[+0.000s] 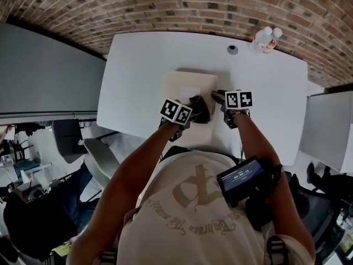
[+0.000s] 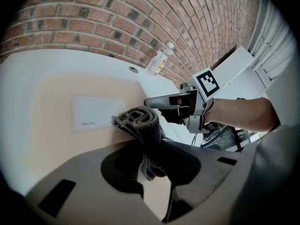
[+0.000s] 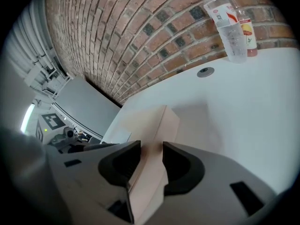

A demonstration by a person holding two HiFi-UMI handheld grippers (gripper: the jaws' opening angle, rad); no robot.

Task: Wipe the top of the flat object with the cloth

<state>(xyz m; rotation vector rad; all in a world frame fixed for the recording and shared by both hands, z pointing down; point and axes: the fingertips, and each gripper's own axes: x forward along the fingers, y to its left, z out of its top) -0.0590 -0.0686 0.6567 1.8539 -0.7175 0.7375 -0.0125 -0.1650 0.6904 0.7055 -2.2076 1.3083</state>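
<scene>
The left gripper (image 2: 152,170) has its fingers (image 2: 117,168) clamped on a rolled dark cloth (image 2: 139,121), held over the flat beige box (image 2: 56,102) that lies on the white counter (image 1: 138,65). The right gripper (image 3: 151,165) has its fingers partly apart, astride the box's right edge. The print on the box's white label (image 2: 96,112) is too small to read.

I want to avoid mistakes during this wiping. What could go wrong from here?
The dark grey rolled cloth sits in the left claw as a narrow bundle, so it might wipe only a strip of the flat beige cardboard box.
The right claw straddles the box's edge; whether it presses is unclear, so the box may slide.
</scene>
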